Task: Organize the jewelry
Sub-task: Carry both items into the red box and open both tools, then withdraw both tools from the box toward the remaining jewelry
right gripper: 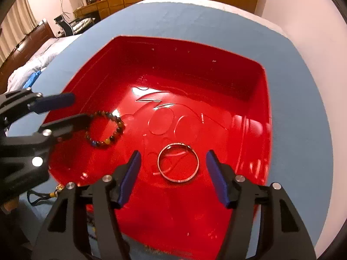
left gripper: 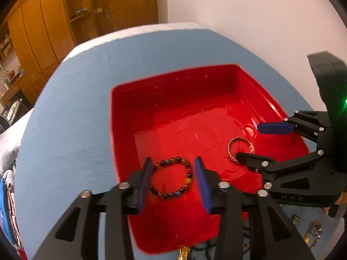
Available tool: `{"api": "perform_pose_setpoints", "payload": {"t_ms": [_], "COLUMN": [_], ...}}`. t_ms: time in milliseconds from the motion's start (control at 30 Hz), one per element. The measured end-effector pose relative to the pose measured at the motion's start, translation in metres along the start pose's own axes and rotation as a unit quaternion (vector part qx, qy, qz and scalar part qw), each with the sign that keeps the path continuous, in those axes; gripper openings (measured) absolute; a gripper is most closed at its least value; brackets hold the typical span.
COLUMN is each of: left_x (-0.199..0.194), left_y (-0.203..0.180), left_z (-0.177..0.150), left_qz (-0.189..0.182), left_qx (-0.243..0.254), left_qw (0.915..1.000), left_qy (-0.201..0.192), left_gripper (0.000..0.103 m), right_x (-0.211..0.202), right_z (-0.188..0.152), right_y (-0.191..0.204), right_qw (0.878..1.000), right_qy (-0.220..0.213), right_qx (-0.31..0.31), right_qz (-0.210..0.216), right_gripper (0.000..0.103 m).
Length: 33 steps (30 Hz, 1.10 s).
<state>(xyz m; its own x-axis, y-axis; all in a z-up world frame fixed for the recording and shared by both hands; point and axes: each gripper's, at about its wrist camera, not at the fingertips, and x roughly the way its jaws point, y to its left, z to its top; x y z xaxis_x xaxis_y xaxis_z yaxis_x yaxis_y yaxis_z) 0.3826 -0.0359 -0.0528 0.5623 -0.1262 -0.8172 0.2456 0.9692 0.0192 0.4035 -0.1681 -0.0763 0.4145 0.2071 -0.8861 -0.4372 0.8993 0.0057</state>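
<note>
Under both your hands lies a blue-covered table [right gripper: 216, 19], and on it sits a deep red plastic tub [right gripper: 195, 73] that fills most of each wrist view. Your left gripper [left gripper: 173, 169] hangs over the near left part of the tub with its jaws spread apart; the beaded bracelet [left gripper: 172, 177] lies flat on the tub floor between the blue pads [left gripper: 144, 182], and neither pad presses on it, so it is released. Your right gripper [right gripper: 173, 162] stands just beside it, jaws likewise parted, with the thin metal bangle [right gripper: 178, 162] lying flat on the floor between them, clear of both pads. More jewelry stays outside the tub on the cloth at the near edge: a gold-coloured chain [left gripper: 312, 234] and a dark cord [right gripper: 36, 197].
</note>
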Motion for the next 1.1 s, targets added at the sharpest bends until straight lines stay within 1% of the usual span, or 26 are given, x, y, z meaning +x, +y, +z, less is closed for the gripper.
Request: {"api": "perform_pose_setpoints", "payload": {"t_ms": [67,133,167,200,267,333,400,467,567,633,667,767,867,967,1100], "left_x": [-0.022,-0.041,-0.055,-0.067,-0.091,-0.114,-0.129,-0.146,-0.163,-0.171,-0.173,-0.183,-0.183,-0.177,-0.164], "left_y": [0.002,0.003,0.004,0.004,0.003,0.000,-0.003,-0.009,-0.023,-0.032,-0.035,-0.049,-0.062,-0.073,-0.089], "left_z": [-0.002,-0.002,-0.004,-0.007,-0.016,-0.028,-0.040,-0.060,-0.092,-0.113,-0.119,-0.152,-0.173,-0.192,-0.212], "left_qz": [0.006,0.016,0.021,0.025,0.032,0.031,0.028,0.022,0.004,-0.010,-0.016,-0.036,-0.040,-0.054,-0.054], "left_qx": [0.000,0.002,0.002,0.003,0.002,0.001,0.005,0.010,0.015,0.015,0.017,0.014,0.013,0.006,0.005], "left_qw": [0.9998,0.9991,0.9985,0.9979,0.9967,0.9960,0.9958,0.9958,0.9965,0.9970,0.9971,0.9971,0.9972,0.9973,0.9979], "left_qy": [-0.020,-0.039,-0.051,-0.059,-0.074,-0.084,-0.087,-0.089,-0.083,-0.075,-0.073,-0.066,-0.062,-0.049,-0.036], "left_gripper": [0.063,0.071,0.075,0.077,0.086,0.091,0.092,0.093,0.094,0.094,0.095,0.095,0.095,0.095,0.095], "right_x": [-0.019,-0.038,-0.053,-0.064,-0.091,-0.116,-0.137,-0.157,-0.174,-0.183,-0.185,-0.184,-0.182,-0.177,-0.172], "right_z": [-0.005,-0.012,-0.018,-0.022,-0.038,-0.055,-0.074,-0.097,-0.129,-0.159,-0.170,-0.203,-0.232,-0.254,-0.274], "right_y": [-0.001,0.000,0.001,0.001,0.002,0.004,0.007,0.010,0.019,0.021,0.023,0.027,0.032,0.033,0.031], "right_qw": [1.000,0.999,0.999,0.998,0.997,0.995,0.994,0.992,0.991,0.990,0.990,0.990,0.989,0.989,0.989], "right_qy": [-0.015,-0.032,-0.045,-0.055,-0.077,-0.095,-0.111,-0.124,-0.130,-0.133,-0.132,-0.128,-0.124,-0.114,-0.105], "right_qx": [0.000,0.001,0.002,0.003,0.008,0.014,0.020,0.029,0.033,0.042,0.047,0.061,0.076,0.093,0.108], "right_qz": [-0.003,-0.009,-0.012,-0.012,-0.010,-0.002,0.006,0.012,0.014,0.012,0.011,0.006,0.003,0.004,0.008], "right_gripper": [0.069,0.079,0.082,0.088,0.090,0.091,0.091,0.091,0.091,0.091,0.091,0.091,0.091,0.091,0.091]}}
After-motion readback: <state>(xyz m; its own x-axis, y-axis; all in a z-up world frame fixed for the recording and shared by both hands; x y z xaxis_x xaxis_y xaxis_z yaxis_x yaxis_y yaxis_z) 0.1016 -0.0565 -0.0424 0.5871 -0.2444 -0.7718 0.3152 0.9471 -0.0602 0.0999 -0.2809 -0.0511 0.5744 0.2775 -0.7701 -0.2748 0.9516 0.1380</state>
